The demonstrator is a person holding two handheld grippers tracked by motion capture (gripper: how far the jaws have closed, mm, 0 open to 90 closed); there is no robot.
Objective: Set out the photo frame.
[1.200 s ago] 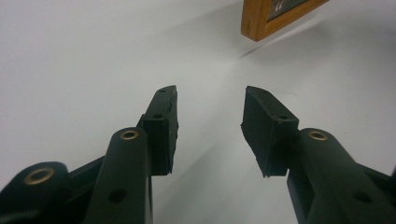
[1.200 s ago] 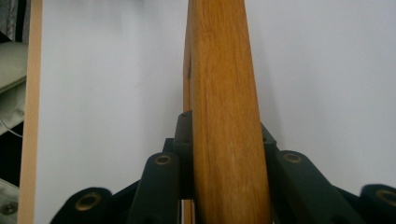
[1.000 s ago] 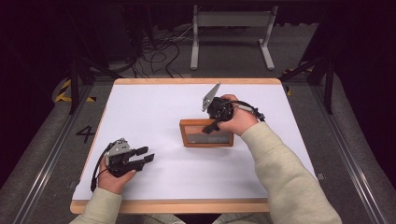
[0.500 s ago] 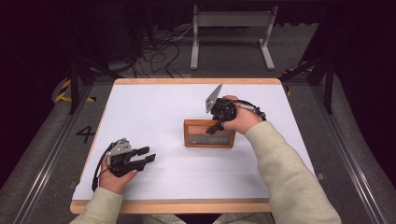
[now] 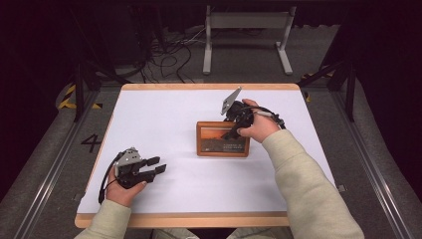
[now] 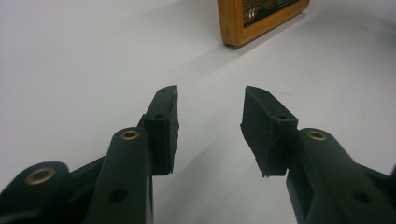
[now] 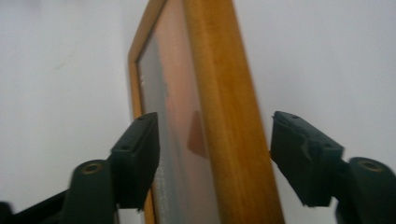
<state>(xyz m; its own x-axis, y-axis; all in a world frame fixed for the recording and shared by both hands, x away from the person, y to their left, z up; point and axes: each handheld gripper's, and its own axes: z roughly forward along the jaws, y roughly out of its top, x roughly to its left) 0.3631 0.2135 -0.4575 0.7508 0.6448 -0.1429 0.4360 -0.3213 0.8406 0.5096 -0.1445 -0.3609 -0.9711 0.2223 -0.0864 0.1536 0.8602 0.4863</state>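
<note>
Near the middle of the counter [image 5: 164,112], a little toward its right edge, stands a wooden picture frame [image 5: 222,139], upright on its long edge with the glazed face turned toward the person's side. The right tongs [image 5: 234,133] sit over its top right part, one jaw in front of the glass and one behind the back. In the right gripper view the jaws have just been opening: the frame [image 7: 219,140] is between them, but there is clear air on the back side and the front pad looks only just beside the glass, so I would say the grip is let go. The left tongs [image 5: 158,166] rest low near the counter's front left corner, jaws spread with nothing between them, pointing toward the frame [image 6: 261,18].

Judging by its looks, the frame is stiff and fairly light, with hard smooth wood rails and a glass front that would slip under the pads and could crack if it tipped over. The safest hold seems to be across a wooden rail, front to back, near a corner, rather than pressing on the pane.

A line of pale lettering runs along the bottom of the picture, too small to read.
</note>
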